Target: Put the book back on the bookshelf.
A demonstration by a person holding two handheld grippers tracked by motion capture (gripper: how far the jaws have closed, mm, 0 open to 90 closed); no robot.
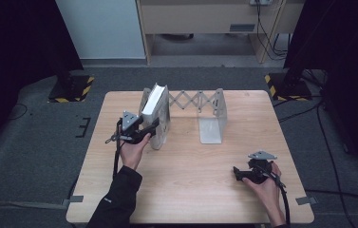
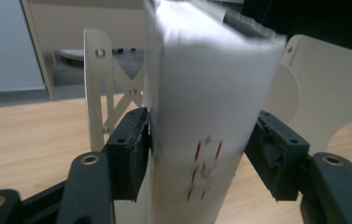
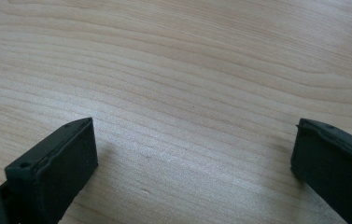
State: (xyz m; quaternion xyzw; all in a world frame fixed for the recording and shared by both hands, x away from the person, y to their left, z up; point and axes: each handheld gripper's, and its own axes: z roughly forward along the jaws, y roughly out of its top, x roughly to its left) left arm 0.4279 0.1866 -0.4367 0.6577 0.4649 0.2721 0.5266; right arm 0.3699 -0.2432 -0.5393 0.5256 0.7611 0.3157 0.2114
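Resting near you on the counter (image 1: 191,190), your right tongs (image 1: 237,174) sit low at the front-right w/ jaws wide apart; in the right gripper view there's bare wood grain between the two black pads (image 3: 57,163), nothing gripped. Your right hand (image 1: 267,183) wraps the body, grey three-cornered plate on top, cable trailing back toward the counter's near edge.

Further in, on the left side, your left hand (image 1: 134,149) holds the left tongs (image 1: 154,129) up against the white book (image 1: 155,107). Book stands upright on the counter, spine edge facing the tongs, red marks low on it in the left gripper view. Jaws sit either side of the book (image 2: 201,116): one pad (image 2: 131,149) looks pressed to the cover, the other pad (image 2: 276,154) is right at the opposite cover, contact there hard to call. So they straddle the book; can't tell if it's a firm clamp. Picture's blurred on the book.

Behind that, the book is at the left end plate of the expanding bookend rack (image 1: 195,102), just beside or touching it, can't tell which. The scissor lattice runs right along the back of the counter to the 2nd end plate (image 1: 212,126), which stands alone, well apart from the book.

Beyond the counter: grey carpet floor (image 1: 34,133) and a wooden cabinet (image 1: 205,19) at the back.
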